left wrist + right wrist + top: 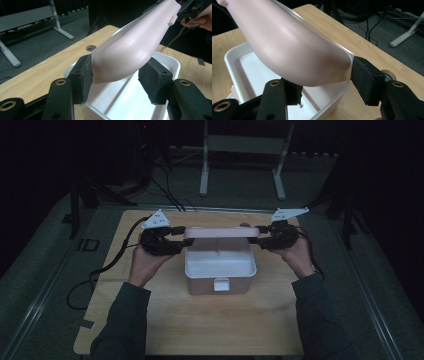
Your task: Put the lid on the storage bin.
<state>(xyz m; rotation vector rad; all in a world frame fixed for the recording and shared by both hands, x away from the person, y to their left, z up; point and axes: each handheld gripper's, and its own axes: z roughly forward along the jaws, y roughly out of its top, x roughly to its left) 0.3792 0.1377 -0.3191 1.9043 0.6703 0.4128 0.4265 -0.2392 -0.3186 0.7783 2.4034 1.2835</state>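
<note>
**Operator:** Where does the lid sit, and what do my grippers have hold of?

**Manual:** In the high view, the pink lid (220, 232) stands raised over the far rim of the white storage box (220, 268). You hold it from both ends. Your left gripper (181, 239) is at the lid's left end; your right gripper (254, 239) is at its right end.

**Operator:** State of the left jaws?

**Manual:** Clamped on the lid. In the left gripper view, the rounded corner of the lid (130, 47) sits between the two black pads (81, 77). The left pad presses its surface; whether the right pad touches it cannot be told. Your other hand (200, 21) shows at the lid's far end.

**Operator:** And the right jaws?

**Manual:** Also grasping the lid. In the right gripper view, the lid (287, 47) passes between the jaws, with its edge against the right-hand pad (365, 77). The other jaw lies under the lid's curved face.

**Operator:** Where is the box on the tabletop?

**Manual:** The box rests on the wooden tabletop (200, 325), toward the far edge and roughly midway between the left and right edges. Its interior is open and white, with a divider running from front to back. A white latch (220, 284) faces you on the near wall. A round hole (90, 47) is cut in the tabletop near the far edge, just beyond the box.
</note>
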